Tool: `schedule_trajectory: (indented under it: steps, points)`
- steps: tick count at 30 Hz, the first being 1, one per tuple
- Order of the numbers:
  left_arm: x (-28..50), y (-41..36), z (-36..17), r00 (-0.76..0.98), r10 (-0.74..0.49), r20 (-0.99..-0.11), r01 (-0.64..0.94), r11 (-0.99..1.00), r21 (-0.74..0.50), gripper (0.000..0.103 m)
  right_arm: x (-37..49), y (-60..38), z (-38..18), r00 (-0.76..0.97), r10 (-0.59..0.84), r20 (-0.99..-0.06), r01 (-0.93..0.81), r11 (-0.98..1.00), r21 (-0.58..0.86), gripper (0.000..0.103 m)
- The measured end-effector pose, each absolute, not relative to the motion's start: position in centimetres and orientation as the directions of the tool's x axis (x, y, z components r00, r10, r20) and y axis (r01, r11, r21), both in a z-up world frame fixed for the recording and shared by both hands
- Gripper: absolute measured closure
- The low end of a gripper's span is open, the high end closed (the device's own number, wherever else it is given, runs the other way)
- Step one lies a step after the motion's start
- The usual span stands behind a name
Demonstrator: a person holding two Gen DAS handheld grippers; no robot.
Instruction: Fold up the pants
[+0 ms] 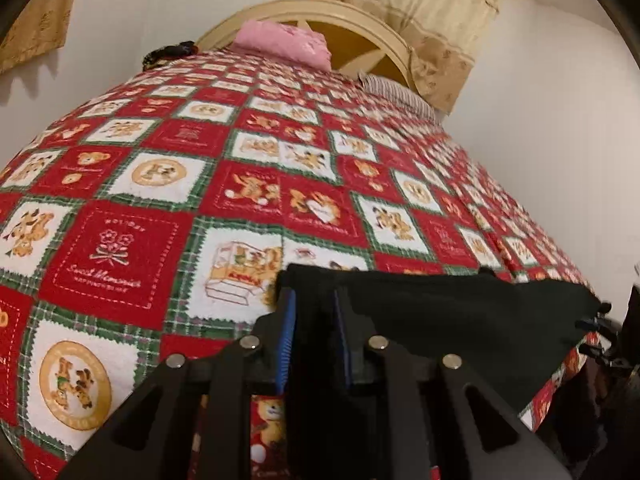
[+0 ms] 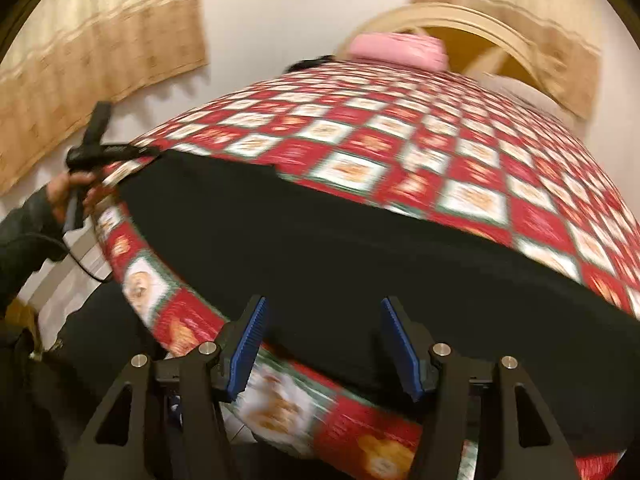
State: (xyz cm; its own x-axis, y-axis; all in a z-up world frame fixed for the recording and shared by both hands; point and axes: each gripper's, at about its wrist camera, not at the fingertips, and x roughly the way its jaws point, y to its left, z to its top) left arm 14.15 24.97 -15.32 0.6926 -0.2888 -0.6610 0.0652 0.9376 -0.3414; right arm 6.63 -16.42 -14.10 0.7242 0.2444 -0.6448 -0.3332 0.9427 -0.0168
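Note:
Black pants (image 2: pixel 320 248) lie spread lengthwise along the near edge of a bed under a red, white and green patchwork cover (image 2: pixel 440 140). In the left wrist view my left gripper (image 1: pixel 314 300) is shut on the pants (image 1: pixel 440 312) at one end, with black cloth pinched between the blue pads (image 1: pixel 286 340). From the right wrist view that left gripper (image 2: pixel 132 151) shows at the far left corner of the pants, held by a hand (image 2: pixel 68 192). My right gripper (image 2: pixel 322 312) stands open over the pants' near edge, its blue pads (image 2: pixel 248 344) wide apart and off the cloth.
A pink pillow (image 1: pixel 284 42) and a striped pillow (image 1: pixel 400 96) lie at the head of the bed by a cream wooden headboard (image 1: pixel 360 28). A dark item (image 1: pixel 172 53) sits at the far left corner. Beige curtains (image 2: pixel 100 60) hang on the white walls. The bed's edge drops just below the pants.

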Motion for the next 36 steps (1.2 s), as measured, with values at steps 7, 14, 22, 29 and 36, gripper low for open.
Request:
schedule_trajectory:
  steps: [7,14,22,29,36]
  points:
    - [15.0,24.9,-16.2,0.661,-0.280,-0.696,0.059,0.944,-0.324,0.082,11.1,-12.8,-12.8,0.721,0.305,-0.623,-0.396,0.918,-0.009,0.043]
    - [14.7,25.5,-16.3,0.669,-0.250,-0.700,0.015,0.946,-0.324,0.081,15.9,-9.6,-13.0,0.727,0.270,-0.631,-0.400,0.914,-0.070,0.043]
    - [15.6,25.1,-16.6,0.660,-0.280,-0.697,0.030,0.937,-0.348,0.065,18.0,-8.6,-13.8,0.706,0.260,-0.658,-0.409,0.909,-0.080,0.043]
    - [15.7,25.0,-16.7,0.663,-0.269,-0.698,0.025,0.940,-0.339,0.080,18.7,-9.1,-14.4,0.706,0.235,-0.668,-0.391,0.916,-0.090,0.043]
    - [14.9,23.5,-15.1,0.681,-0.191,-0.707,0.051,0.975,-0.214,0.093,20.8,-9.2,-15.4,0.666,0.216,-0.714,-0.389,0.917,-0.086,0.077]
